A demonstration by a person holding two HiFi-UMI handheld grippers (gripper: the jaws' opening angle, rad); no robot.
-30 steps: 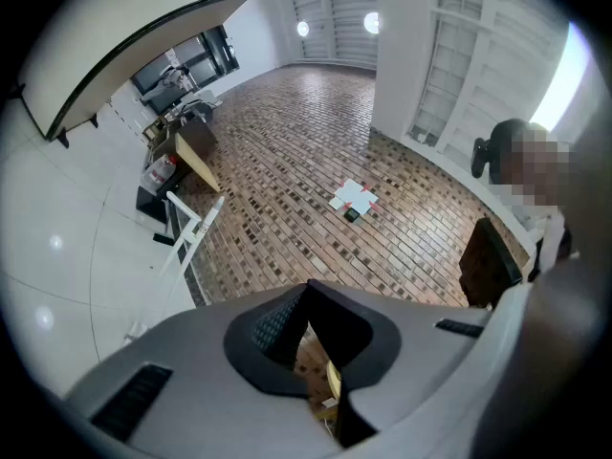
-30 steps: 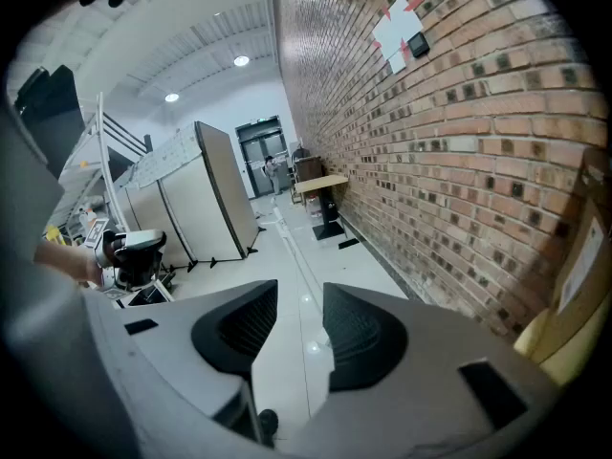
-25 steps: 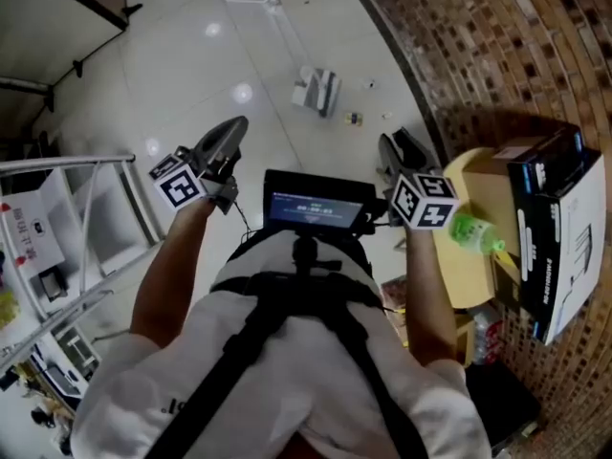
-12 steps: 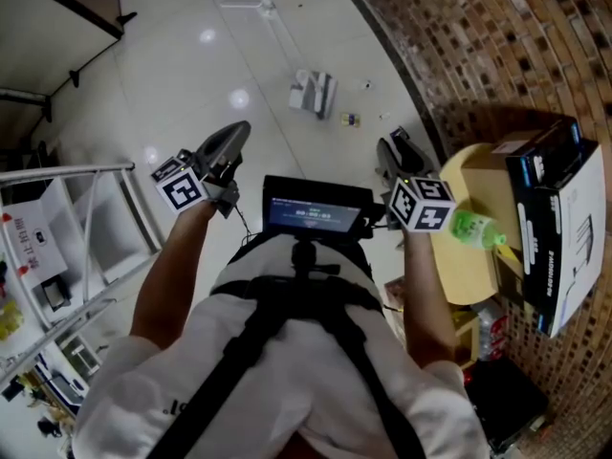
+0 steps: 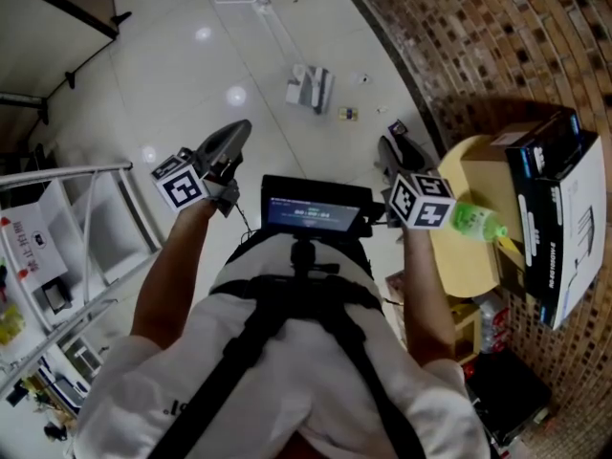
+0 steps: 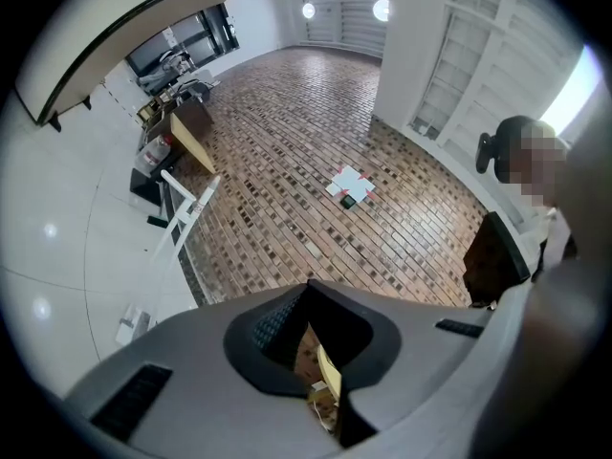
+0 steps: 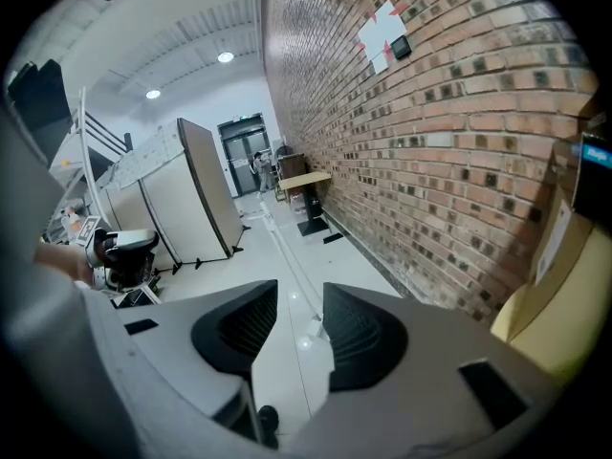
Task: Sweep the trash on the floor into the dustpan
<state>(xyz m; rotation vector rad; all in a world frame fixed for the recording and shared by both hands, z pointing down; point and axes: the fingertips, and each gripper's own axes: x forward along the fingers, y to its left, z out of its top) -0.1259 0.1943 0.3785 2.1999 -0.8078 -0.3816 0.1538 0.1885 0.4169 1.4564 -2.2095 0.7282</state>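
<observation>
A person (image 5: pixel 287 352) wearing a chest harness stands on a glossy white floor (image 5: pixel 191 55) beside a brick wall (image 5: pixel 497 36), with a hand-held tool raised in each hand.

The left tool (image 5: pixel 235 130), out at 11 o'clock in the head view, has its jaws pressed together and holds nothing. Its own view shows only a sliver of background through the notch behind the tips.

The right tool (image 7: pixel 299 304), at 1 o'clock, has its jaws parted about halfway. Bare floor shows through the gap, and nothing is between the pads.

The task's things lie well ahead of both tools. A white-and-grey object that appears to be the dustpan (image 5: pixel 309 86) sits on the floor at 12 o'clock. Small scraps of trash (image 5: pixel 349 114) are scattered just to its right, toward the foot of the wall.

At 3 o'clock, a round yellow surface (image 5: pixel 469 266) carries a green bottle (image 5: pixel 475 222) lying near the right tool's marker cube. Black-and-white boxes (image 5: pixel 559 208) stand beyond it. A small screen (image 5: pixel 311 208) is mounted at the person's chest, and a white rack (image 5: pixel 86 218) fills the 9 o'clock side.
</observation>
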